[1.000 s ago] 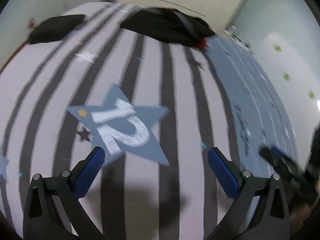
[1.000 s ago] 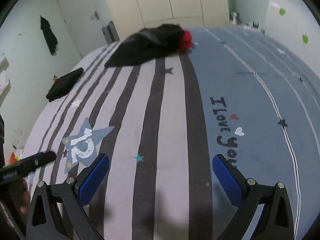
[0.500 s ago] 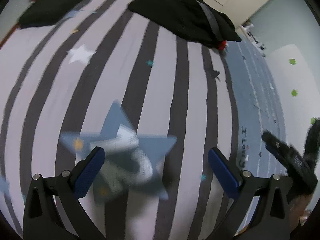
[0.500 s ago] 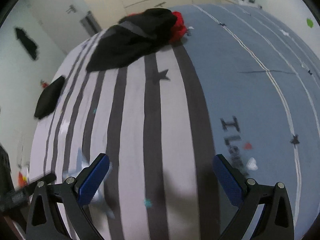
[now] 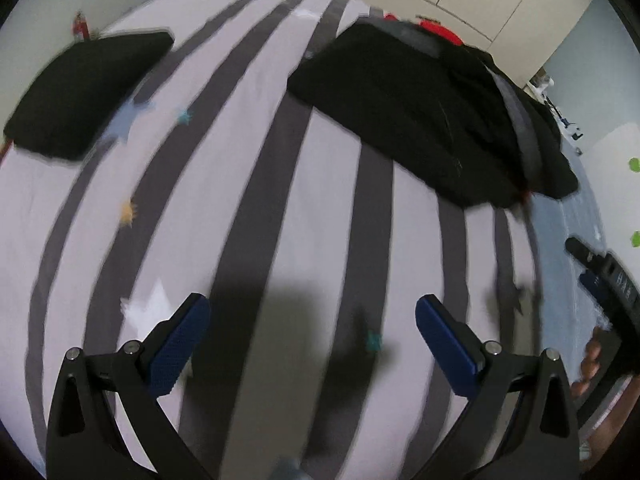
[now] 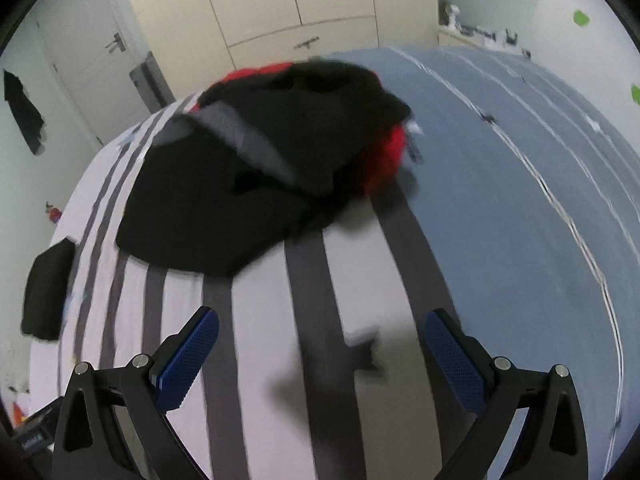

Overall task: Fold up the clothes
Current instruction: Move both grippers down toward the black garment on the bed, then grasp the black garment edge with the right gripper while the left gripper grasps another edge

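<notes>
While both tools, left tool (image 5: pixel 308 336) and right tool (image 6: pixel 320 344), gaped empty, we judged the black garment heap (image 6: pixel 256 184) mid-bed (image 6: pixel 520 200) soft, limp, light; its near hem looked best to pinch.

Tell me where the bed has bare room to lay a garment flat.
Free: the striped stretch between both open grippers and the black clothes pile, and the blue half right of it. Crowded: the far middle under the pile, and the folded black garment at the left edge.
</notes>
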`<state>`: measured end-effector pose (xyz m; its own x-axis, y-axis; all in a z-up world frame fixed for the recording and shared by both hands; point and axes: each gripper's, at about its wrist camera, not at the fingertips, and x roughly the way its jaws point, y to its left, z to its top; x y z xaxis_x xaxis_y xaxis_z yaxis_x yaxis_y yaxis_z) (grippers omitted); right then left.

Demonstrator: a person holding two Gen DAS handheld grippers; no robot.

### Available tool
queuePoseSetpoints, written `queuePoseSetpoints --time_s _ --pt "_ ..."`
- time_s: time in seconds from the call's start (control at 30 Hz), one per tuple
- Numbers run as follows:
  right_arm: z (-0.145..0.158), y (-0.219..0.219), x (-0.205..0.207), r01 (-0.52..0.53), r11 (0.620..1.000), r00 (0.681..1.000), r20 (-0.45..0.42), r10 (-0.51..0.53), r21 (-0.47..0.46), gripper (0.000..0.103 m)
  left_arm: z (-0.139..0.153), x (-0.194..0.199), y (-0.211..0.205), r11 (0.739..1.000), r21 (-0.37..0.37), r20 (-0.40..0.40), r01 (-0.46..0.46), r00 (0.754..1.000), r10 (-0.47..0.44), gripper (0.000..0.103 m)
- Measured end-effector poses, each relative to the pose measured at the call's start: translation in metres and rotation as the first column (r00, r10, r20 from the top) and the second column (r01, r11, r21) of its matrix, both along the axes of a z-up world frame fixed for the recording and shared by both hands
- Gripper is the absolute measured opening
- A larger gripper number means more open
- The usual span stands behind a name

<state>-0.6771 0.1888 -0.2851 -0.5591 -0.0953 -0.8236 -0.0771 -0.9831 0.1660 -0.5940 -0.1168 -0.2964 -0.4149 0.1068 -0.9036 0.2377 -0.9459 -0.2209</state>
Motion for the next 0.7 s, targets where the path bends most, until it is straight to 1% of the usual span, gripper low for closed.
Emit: queuePoseSetpoints --time_s 0.03,0.1,0.2,0.23,0.3,0.33,0.37,0.4,0.43,0.47,0.5,0.53,0.6,0.7 --pt "-0.003 -0.001 -0.017 -0.003 1.0 1.0 -0.01 0.003 0.002 0.102 -0.003 -0.009 0.0 1.0 0.005 -0.001 0.005 1.0 -0.005 0.102" --pt "-0.006 0.001 -0.046 0.009 1.0 1.0 -0.03 -0.009 0.002 0.102 -0.007 -0.026 -0.005 0.999 0.043 -0.02 -0.005 1.0 0.006 0.102" --pt "-0.013 0.005 -0.088 0.031 0.999 0.999 -0.028 -0.031 -0.025 0.102 -0.009 -0.05 -0.009 1.0 0.019 -0.075 -0.017 0.997 0.019 0.102" --pt "-0.017 0.007 -0.1 0.039 0.999 0.999 -0.016 -0.04 -0.027 0.102 -0.01 -0.058 -0.011 1.0 0.011 -0.088 -0.022 0.996 0.023 0.102" --pt "-0.025 0.012 -0.122 0.051 0.998 0.999 0.011 -0.051 -0.03 0.102 -0.012 -0.073 -0.015 0.999 0.01 -0.094 -0.036 0.995 0.037 0.102" --pt "-0.029 0.014 -0.131 0.054 0.998 0.998 0.024 -0.053 -0.032 0.093 -0.012 -0.079 -0.015 0.999 0.006 -0.1 -0.036 0.994 0.036 0.102" --pt "-0.032 0.016 -0.137 0.043 0.998 0.999 0.034 -0.042 -0.054 0.081 -0.012 -0.084 -0.015 0.999 0.001 -0.107 -0.036 0.994 0.036 0.102" --pt "-0.033 0.017 -0.141 0.015 0.996 0.999 0.034 -0.012 -0.087 0.052 -0.011 -0.088 -0.014 1.0 -0.012 -0.117 -0.029 0.993 0.027 0.102" --pt "-0.033 0.017 -0.144 -0.014 0.993 0.999 0.033 0.018 -0.12 0.035 -0.009 -0.09 -0.011 0.999 -0.036 -0.132 -0.013 0.991 0.008 0.101" --pt "-0.03 0.013 -0.142 -0.047 0.993 0.999 0.02 0.049 -0.109 0.029 -0.008 -0.092 -0.008 0.998 -0.06 -0.145 0.003 0.989 -0.012 0.099" --pt "-0.027 0.009 -0.14 -0.079 0.992 0.997 0.008 0.08 -0.095 0.015 -0.006 -0.094 -0.005 0.996 -0.085 -0.159 0.018 0.987 -0.031 0.095" --pt "-0.023 0.007 -0.135 -0.107 0.989 0.994 -0.005 0.107 -0.098 0.01 -0.005 -0.096 -0.003 0.994 -0.105 -0.171 0.033 0.984 -0.051 0.094" --pt "-0.017 0.012 -0.12 -0.149 0.979 0.989 -0.028 0.147 -0.141 0.009 0.0 -0.098 0.0 0.991 -0.123 -0.192 0.06 0.978 -0.083 0.094" --pt "-0.004 0.023 -0.083 -0.224 0.956 0.974 -0.066 0.215 -0.19 0.008 0.007 -0.101 -0.003 0.993 -0.093 -0.213 0.069 0.973 -0.088 0.094"
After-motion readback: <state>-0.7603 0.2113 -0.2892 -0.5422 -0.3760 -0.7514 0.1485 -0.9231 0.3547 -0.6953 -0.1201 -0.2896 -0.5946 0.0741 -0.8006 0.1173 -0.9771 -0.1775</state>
